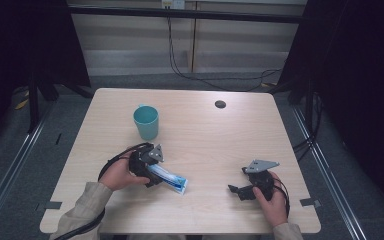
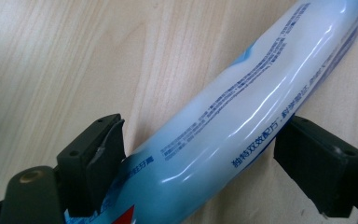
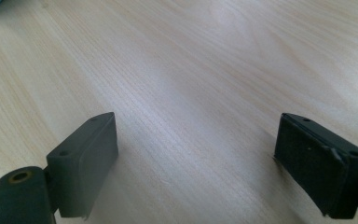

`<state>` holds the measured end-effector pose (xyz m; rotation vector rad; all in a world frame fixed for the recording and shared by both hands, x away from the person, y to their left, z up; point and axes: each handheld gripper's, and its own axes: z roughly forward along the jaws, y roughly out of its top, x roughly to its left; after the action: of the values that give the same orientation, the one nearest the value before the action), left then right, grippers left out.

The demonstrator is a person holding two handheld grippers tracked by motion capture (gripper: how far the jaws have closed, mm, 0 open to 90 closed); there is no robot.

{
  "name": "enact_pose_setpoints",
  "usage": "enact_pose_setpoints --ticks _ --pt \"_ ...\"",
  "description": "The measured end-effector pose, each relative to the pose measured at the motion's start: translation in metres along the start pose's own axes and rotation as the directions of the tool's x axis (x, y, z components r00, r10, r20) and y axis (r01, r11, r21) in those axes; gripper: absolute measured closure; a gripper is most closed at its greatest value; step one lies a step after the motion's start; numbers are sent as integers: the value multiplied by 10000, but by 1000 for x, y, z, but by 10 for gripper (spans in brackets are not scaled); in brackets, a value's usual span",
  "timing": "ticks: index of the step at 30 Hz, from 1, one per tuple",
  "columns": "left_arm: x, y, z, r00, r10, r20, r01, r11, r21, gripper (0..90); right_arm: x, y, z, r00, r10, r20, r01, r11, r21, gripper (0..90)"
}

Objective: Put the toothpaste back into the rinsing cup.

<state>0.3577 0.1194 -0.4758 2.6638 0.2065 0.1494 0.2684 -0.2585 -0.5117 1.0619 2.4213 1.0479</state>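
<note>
Near the front edge of the light wooden table (image 1: 205,145), the person's left hand (image 1: 116,175) holds the left gripper (image 1: 152,175) low over a toothpaste tube (image 1: 170,179). In the left gripper view the tube (image 2: 233,121) lies between the two black jaws; the left pad touches its side, and the right pad stands just beside it, so I cannot tell if the jaws really press it. The tube is white and blue with small printed text, and it lies flat on the table, its flat end pointing to the right.

At the right, the right hand (image 1: 272,200) holds the right gripper (image 1: 237,190), also near the front edge and well apart from the tube. In the right gripper view the right gripper (image 3: 196,163) has its jaws spread wide with bare table (image 3: 191,70) between them.

Farther back, a teal cup (image 1: 146,121) stands upright, beyond the left gripper. Near the far edge there is a small dark round cable hole (image 1: 220,104). Behind the table, black cables (image 1: 205,77) lie on the grey floor.
</note>
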Motion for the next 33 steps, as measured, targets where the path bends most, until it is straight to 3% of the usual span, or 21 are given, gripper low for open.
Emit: enact_pose_setpoints --ticks 13,26,33 --pt "0 1 6 9998 219 -9 -218 9997 60 185 0 0 0 10000 -1 0 1 10000 -1 127" --pt "3 -1 8 9990 58 451 -49 9998 -201 197 0 0 0 10000 -4 1 4 10000 -2 127" --pt "4 -4 6 9961 175 861 -135 9988 -469 290 0 0 0 10000 -3 -3 3 10000 -2 127"
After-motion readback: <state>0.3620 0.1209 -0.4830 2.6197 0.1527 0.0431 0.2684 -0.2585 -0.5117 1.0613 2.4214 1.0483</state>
